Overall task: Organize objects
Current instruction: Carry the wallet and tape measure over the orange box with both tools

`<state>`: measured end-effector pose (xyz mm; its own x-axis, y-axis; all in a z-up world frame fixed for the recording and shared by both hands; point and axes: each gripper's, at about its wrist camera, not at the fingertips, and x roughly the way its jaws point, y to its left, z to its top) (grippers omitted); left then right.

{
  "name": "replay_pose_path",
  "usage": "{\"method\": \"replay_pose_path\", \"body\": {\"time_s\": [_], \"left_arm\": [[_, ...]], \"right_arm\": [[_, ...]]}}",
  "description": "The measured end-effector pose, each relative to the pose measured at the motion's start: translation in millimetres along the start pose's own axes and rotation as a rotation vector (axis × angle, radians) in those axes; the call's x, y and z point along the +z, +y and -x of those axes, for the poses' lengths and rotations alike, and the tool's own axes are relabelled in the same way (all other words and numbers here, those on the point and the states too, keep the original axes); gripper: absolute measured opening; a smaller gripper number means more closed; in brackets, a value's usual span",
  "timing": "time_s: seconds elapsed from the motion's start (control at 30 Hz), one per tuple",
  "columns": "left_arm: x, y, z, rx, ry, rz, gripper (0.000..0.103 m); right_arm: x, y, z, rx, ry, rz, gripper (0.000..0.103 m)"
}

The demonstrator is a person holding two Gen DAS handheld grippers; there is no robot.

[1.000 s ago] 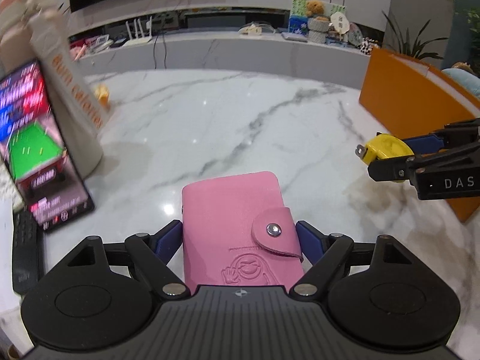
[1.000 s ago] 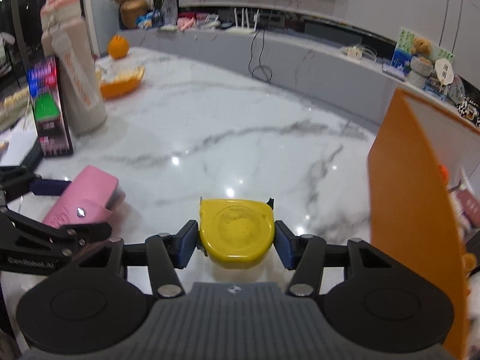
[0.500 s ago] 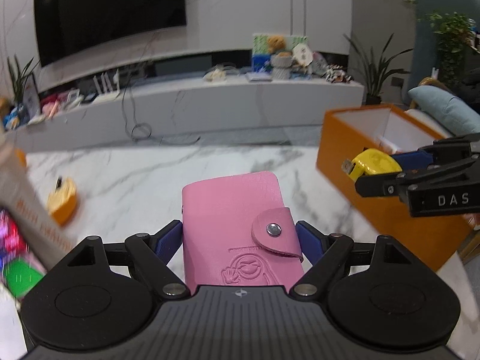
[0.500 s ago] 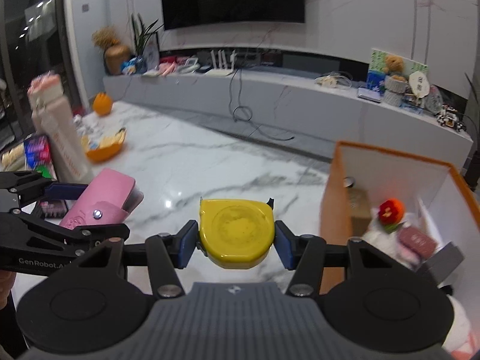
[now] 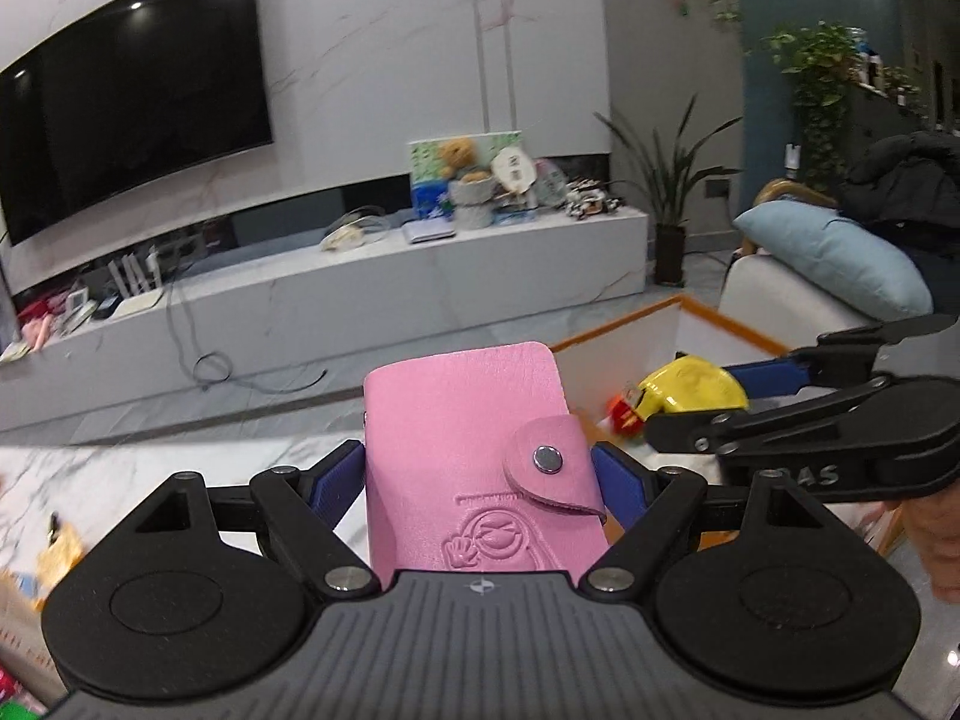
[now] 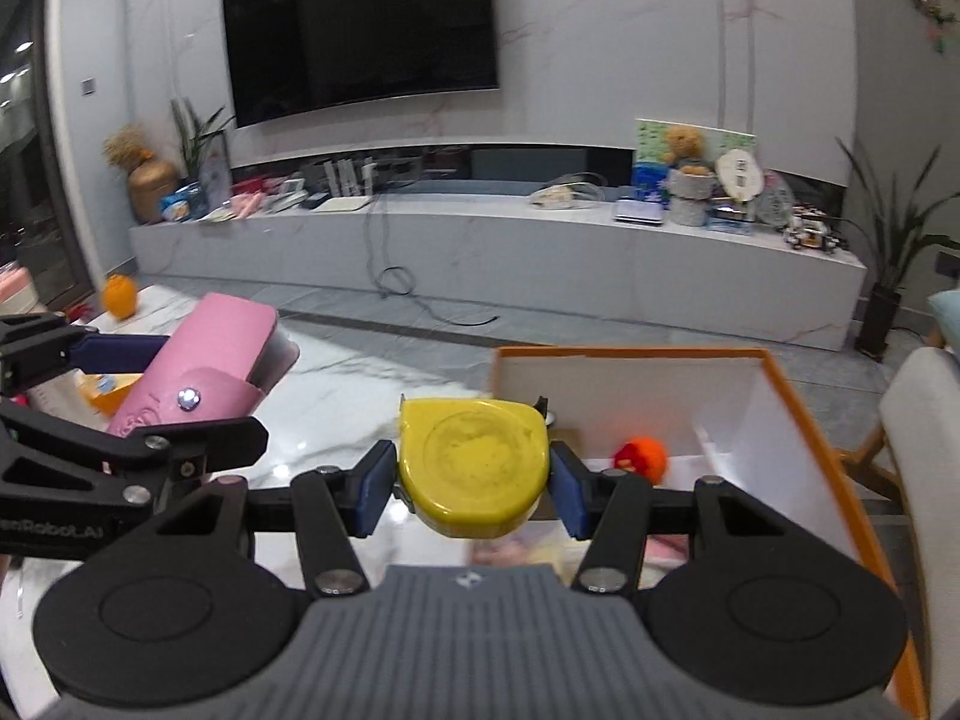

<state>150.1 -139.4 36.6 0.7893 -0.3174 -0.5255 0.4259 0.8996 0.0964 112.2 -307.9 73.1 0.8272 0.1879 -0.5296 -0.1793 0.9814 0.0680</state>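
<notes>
My left gripper (image 5: 480, 468) is shut on a pink snap wallet (image 5: 474, 450) and holds it in the air above the marble table, left of the box. The wallet also shows in the right wrist view (image 6: 204, 378). My right gripper (image 6: 474, 480) is shut on a yellow tape measure (image 6: 474, 462) and holds it over the near left part of the orange box (image 6: 798, 396). The tape measure also shows in the left wrist view (image 5: 690, 390), over the box (image 5: 612, 339).
The box has white inner walls and holds a red-orange toy (image 6: 642, 456) and other small items. The marble table (image 6: 336, 408) lies below, with an orange fruit (image 6: 117, 297) at its far left. A white chair (image 6: 924, 450) stands right of the box.
Both grippers have lifted from the table and moved right toward the box. The tape measure now hangs over the box opening. Both grips are unchanged.
</notes>
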Motion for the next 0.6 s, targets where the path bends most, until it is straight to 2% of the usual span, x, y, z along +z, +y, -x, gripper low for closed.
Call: {"method": "replay_pose_path", "body": {"time_s": [0.2, 0.4, 0.6], "left_arm": [[16.8, -31.8, -16.6, -0.045, -0.018, -0.041, 0.095], [25.9, -65.3, -37.5, -0.090, -0.003, -0.084, 0.095], [30.7, -91.6, -58.4, -0.130, 0.022, -0.095, 0.095]], "right_arm": [[3.8, -43.4, 1.0, -0.076, 0.023, -0.078, 0.057], [4.6, -97.3, 4.1, -0.145, 0.041, -0.202, 0.057], [-0.6, -124.7, 2.9, -0.172, 0.055, -0.270, 0.057]]}}
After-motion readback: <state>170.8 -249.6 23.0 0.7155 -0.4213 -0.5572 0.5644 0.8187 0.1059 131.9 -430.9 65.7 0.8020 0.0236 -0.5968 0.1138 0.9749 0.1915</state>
